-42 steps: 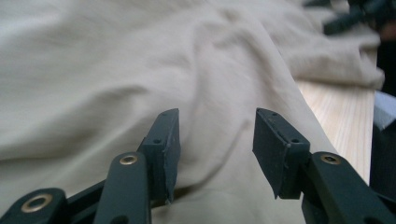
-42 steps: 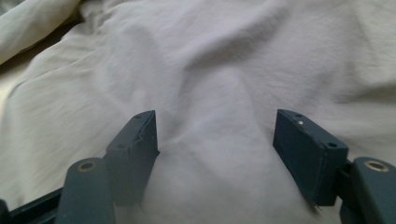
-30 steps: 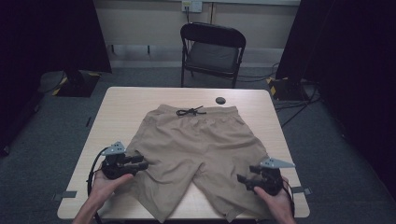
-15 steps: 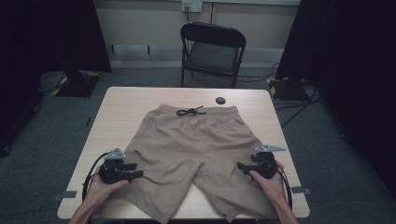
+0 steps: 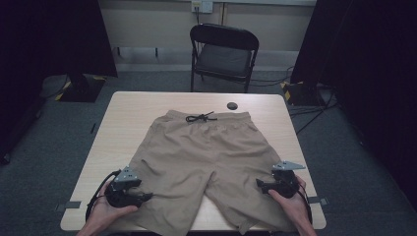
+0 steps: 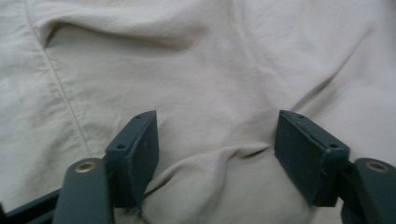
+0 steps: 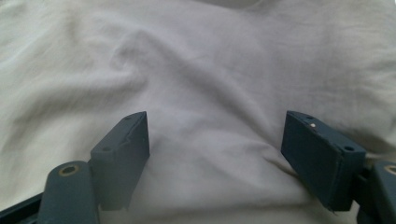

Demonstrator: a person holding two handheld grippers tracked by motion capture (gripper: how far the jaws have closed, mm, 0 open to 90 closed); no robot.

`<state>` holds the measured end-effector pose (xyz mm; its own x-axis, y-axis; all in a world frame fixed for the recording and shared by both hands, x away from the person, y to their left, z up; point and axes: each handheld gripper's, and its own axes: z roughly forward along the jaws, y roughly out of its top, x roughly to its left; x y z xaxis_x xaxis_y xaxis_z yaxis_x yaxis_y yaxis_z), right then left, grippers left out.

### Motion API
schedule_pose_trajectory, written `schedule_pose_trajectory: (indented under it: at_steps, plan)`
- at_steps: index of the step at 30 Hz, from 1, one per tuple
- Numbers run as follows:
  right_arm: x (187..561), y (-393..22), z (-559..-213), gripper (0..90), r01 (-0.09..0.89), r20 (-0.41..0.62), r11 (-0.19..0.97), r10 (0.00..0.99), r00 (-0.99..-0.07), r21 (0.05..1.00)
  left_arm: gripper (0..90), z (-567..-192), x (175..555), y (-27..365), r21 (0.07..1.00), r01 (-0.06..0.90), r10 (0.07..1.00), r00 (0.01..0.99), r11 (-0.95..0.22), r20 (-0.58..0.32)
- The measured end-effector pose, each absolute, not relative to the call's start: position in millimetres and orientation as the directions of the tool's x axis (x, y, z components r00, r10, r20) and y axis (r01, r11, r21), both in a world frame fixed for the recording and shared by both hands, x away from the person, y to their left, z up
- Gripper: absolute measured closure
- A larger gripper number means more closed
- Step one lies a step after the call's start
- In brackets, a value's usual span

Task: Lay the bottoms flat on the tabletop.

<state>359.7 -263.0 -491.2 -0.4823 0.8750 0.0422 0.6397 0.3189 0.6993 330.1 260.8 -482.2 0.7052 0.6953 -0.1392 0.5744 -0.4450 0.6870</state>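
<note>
Right, my read of the table from here:

Handling: I judge the tan cotton-like shorts with a black drawstring [image 5: 209, 162] light, soft and limp; they should bunch and sag once lifted, not hold shape (no stiffness to lean on).

Where to grip: I'd pinch the outer side of each leg near the hem, both layers together, so the cloth hangs evenly between my hands.

Look: plain beige fabric, gathered elastic waistband, black cord [image 5: 200, 118] knotted at the waist; shallow creases across both legs, a stitched seam visible in the left gripper view.

Position: spread flat on the pale wooden tabletop [image 5: 133, 110], waistband toward the far edge, both leg hems reaching the near edge, roughly centred between the side edges.

Left gripper [image 6: 217, 154]: jaws spread wide, resting over the left leg near the near left corner, a raised fold of cloth lying between them, not yet pinched.

Right gripper [image 7: 219, 158]: jaws likewise apart over the right leg's outer side, toward the near right corner, fabric under the gap.

Other: a small round black object [image 5: 232, 105] sits by the far edge, just beyond the waistband; a black folding chair [image 5: 223, 54] stands behind the table.
</note>
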Motion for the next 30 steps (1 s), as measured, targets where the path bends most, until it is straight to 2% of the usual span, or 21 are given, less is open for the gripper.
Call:
schedule_pose_trajectory:
  at_steps: [3, 7, 9, 13, 16, 18, 22, 24, 28, 30]
  plan:
    - [364, -265, -485, 23.5, 0.63, 0.06, 0.299, 0.874, -0.483, 0.717, 35.1, -466, 348, 264, 0.734, 0.57, 0.699, 0.691, -0.37, -0.184]
    - [381, -257, -468, 21.5, 0.598, 0.079, 0.263, 0.872, -0.483, 0.758, 38.7, -452, 385, 259, 0.754, 0.565, 0.71, 0.677, -0.336, -0.191]
    - [395, -251, -464, 21.0, 0.592, 0.103, 0.237, 0.87, -0.482, 0.771, 39.6, -453, 405, 254, 0.753, 0.583, 0.712, 0.665, -0.305, -0.226]
    - [423, -235, -469, 19.4, 0.604, 0.123, 0.222, 0.871, -0.476, 0.766, 37.6, -473, 429, 242, 0.726, 0.622, 0.742, 0.627, -0.293, -0.238]
    - [437, -225, -482, 19.1, 0.617, 0.08, 0.25, 0.887, -0.456, 0.746, 35.6, -488, 439, 235, 0.69, 0.649, 0.778, 0.595, -0.32, -0.2]
    - [445, -226, -492, 19.4, 0.641, 0.078, 0.255, 0.893, -0.443, 0.723, 35.9, -490, 442, 237, 0.703, 0.639, 0.791, 0.585, -0.313, -0.18]
    - [451, -224, -496, 19.9, 0.626, 0.048, 0.26, 0.901, -0.431, 0.735, 37.9, -490, 448, 241, 0.709, 0.615, 0.811, 0.576, -0.345, -0.105]
    - [456, -220, -497, 17.0, 0.616, -0.001, 0.297, 0.901, -0.433, 0.729, 39.6, -492, 452, 240, 0.721, 0.603, 0.82, 0.566, -0.342, -0.084]
    - [475, -212, -497, 14.4, 0.624, -0.008, 0.301, 0.904, -0.427, 0.721, 41.4, -496, 458, 237, 0.744, 0.572, 0.837, 0.546, -0.346, -0.031]
    - [482, -211, -499, 14.3, 0.616, -0.009, 0.295, 0.906, -0.423, 0.73, 41.3, -497, 463, 236, 0.756, 0.575, 0.85, 0.525, -0.311, -0.05]
